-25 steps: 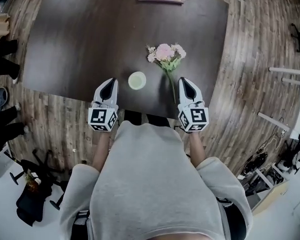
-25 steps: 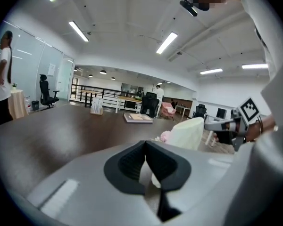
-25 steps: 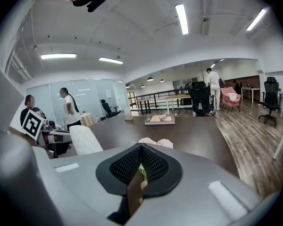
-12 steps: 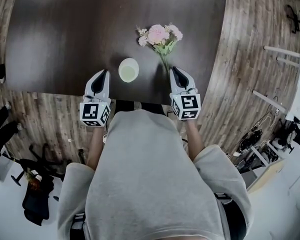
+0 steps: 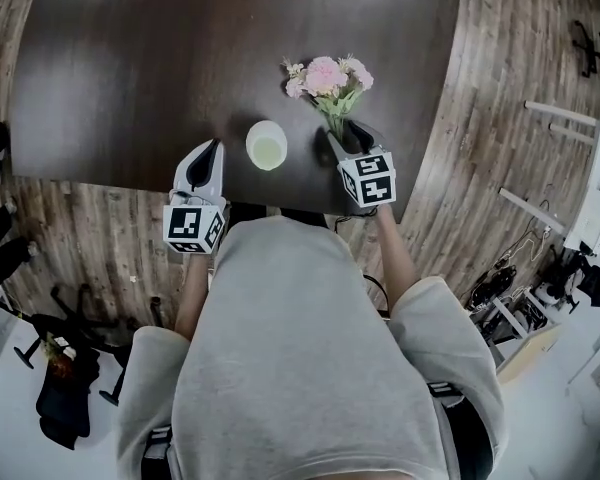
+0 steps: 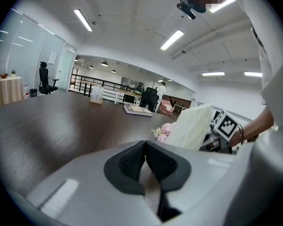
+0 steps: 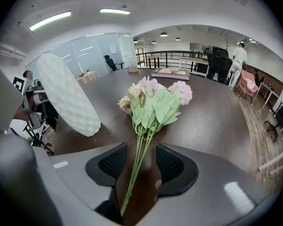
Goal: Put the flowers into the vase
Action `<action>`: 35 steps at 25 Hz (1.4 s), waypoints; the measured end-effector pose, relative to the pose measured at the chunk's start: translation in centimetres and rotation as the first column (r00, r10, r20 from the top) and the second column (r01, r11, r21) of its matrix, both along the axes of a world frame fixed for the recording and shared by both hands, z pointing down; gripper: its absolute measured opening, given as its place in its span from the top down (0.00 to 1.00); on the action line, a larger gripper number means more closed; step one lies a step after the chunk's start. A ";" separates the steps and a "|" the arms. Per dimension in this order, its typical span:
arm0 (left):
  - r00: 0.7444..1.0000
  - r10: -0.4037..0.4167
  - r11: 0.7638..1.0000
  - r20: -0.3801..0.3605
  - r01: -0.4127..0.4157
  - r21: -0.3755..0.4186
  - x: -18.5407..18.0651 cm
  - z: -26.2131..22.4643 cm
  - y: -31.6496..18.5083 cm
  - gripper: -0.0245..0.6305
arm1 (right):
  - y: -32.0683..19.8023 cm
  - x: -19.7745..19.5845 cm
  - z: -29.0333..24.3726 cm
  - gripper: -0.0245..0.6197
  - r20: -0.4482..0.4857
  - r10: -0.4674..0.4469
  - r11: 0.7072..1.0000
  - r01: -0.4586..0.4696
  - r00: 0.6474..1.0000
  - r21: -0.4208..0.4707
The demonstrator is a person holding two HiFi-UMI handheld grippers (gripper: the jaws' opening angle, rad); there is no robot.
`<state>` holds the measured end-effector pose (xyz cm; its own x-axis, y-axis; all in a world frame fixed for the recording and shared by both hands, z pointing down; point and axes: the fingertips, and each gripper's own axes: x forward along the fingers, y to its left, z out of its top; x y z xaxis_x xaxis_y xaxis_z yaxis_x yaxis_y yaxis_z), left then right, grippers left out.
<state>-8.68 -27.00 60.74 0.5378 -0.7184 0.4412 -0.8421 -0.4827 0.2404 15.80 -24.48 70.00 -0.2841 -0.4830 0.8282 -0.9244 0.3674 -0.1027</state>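
Nearest in, the left gripper sits at the near edge of the dark table, jaws pressed together with nothing in them. The right gripper is tipped down over the flowers. Its jaws have just been opening, so they're spread now, with the green stems lying loose between the pads, not pinched. The white vase stands between the two grippers. The pink blooms lie on the table a bit farther out, to the vase's right.
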 end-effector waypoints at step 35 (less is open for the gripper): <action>0.999 0.008 0.991 0.044 -0.013 0.132 1.5 -2.5 2.6 0.94 | -5.1 -1.9 -12.0 0.94 0.229 0.010 0.929 -0.094 0.973 0.358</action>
